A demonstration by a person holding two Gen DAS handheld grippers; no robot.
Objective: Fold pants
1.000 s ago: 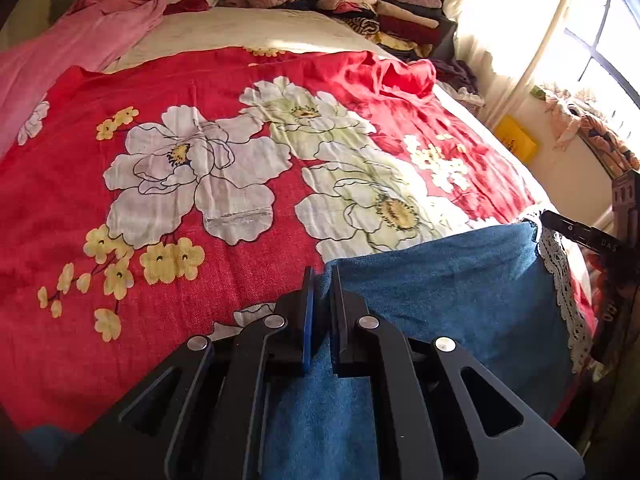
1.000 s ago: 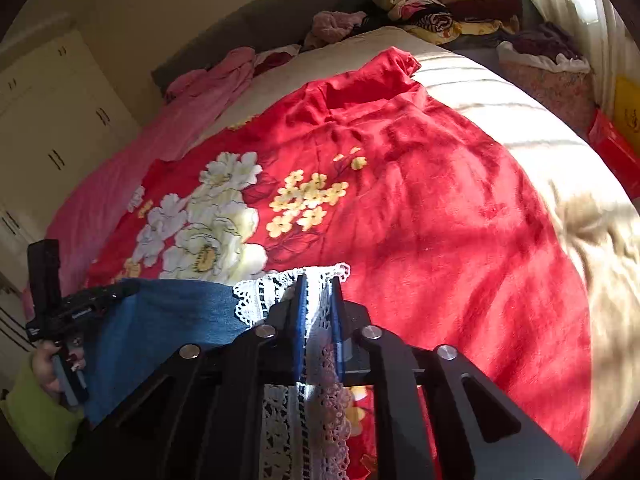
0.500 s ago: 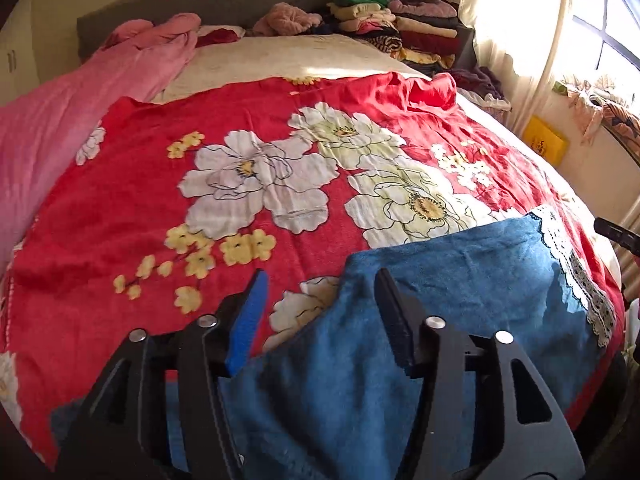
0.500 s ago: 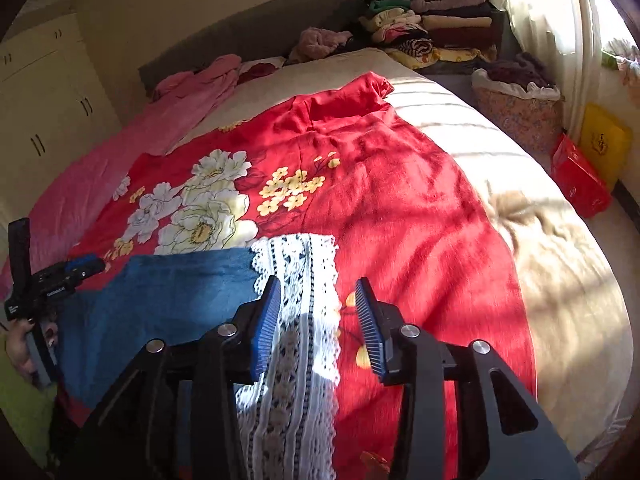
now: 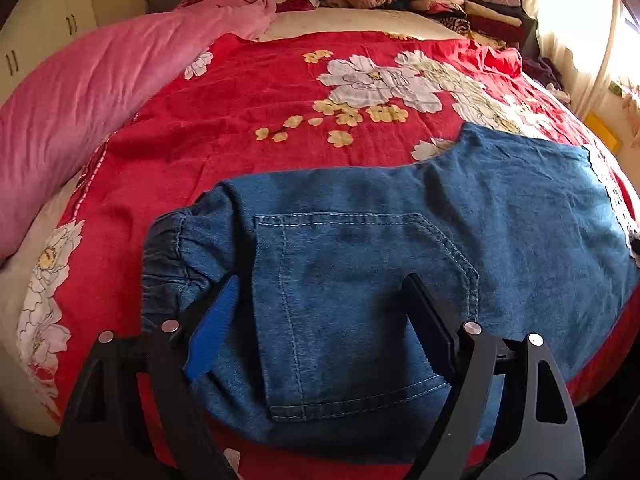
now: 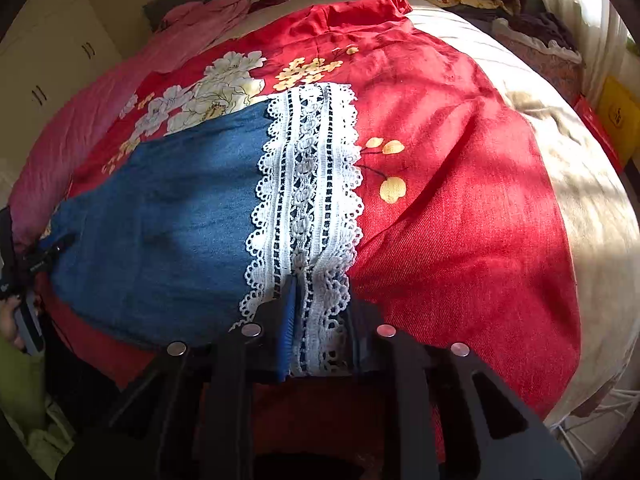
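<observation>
One pants (image 5: 400, 248) — two grippers (image 5: 320, 312)

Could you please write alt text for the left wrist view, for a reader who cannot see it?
Blue denim pants lie flat, back pocket up, on a red floral bedspread. The left gripper hovers over the pocket, fingers opening with nothing gripped. A pink quilt lies left.

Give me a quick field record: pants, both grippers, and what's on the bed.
pants: blue denim pants lying flat across the red floral blanket, back pocket facing up
hem: white lace trim at the leg end
left gripper: left gripper over the pocket near the waistband, jaws opening, nothing pinched
right gripper: right gripper at the lace trim, jaws closing with lace between them
also on bed: pink quilt; stacked clothes at the far end
</observation>
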